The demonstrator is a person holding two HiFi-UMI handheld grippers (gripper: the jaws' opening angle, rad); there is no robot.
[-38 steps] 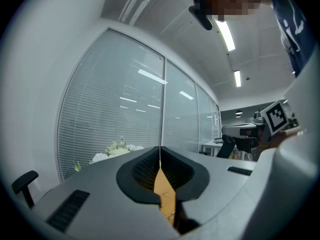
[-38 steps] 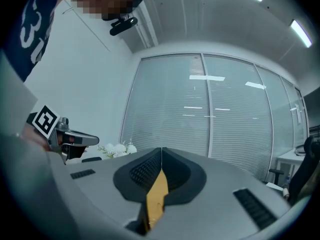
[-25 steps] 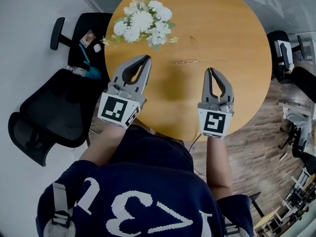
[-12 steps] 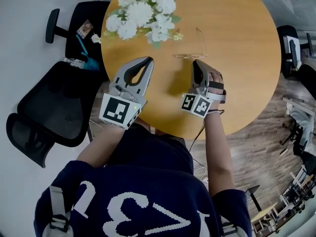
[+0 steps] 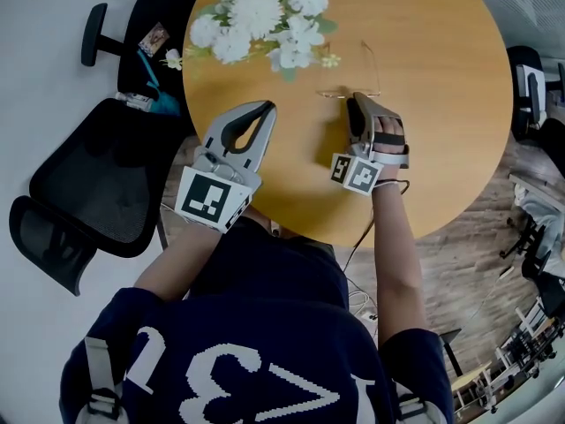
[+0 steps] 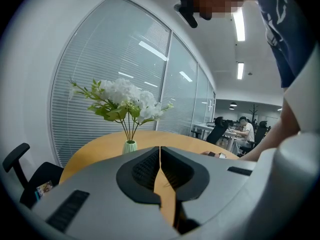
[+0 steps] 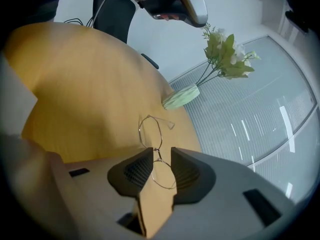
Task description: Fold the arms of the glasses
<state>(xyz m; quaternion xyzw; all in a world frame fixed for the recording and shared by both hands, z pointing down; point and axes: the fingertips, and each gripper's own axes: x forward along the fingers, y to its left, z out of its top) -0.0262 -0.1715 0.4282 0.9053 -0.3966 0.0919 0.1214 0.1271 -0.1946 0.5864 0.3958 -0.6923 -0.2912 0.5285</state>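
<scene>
Glass-walled office with slatted blinds (image 6: pixel 95 84) and ceiling strip lights; in the middle, a round honey-coloured wooden worktop (image 5: pixel 441 113).

Right gripper (image 7: pixel 161 151) tipped on its side, low over the wood, jaws released with a narrow gap. In that gap, from the right gripper view, the bridge and near lens of the thin metal wire-framed glasses (image 7: pixel 150 132); no pad seen pressing on the wire. Glasses flat on the worktop, right of centre, one arm stretched toward the far side, well clear of every edge, bare wood open all round.

Left gripper (image 6: pixel 160 149) clenched on nothing, over the near-left part of the worktop, apart from the glasses.

Farther off, near the far-left rim, a pale green vase (image 6: pixel 129 146) of white flowers (image 5: pixel 265 16).

Black-and-white square markers (image 5: pixel 212 200) on both gripper cubes, no letters in them. Large white figures across the navy shirt (image 5: pixel 238 360), cut off and not surely readable.

Beyond the left rim, black office chairs (image 5: pixel 88 184); on one seat a small printed card (image 5: pixel 155 40), too small to read.
</scene>
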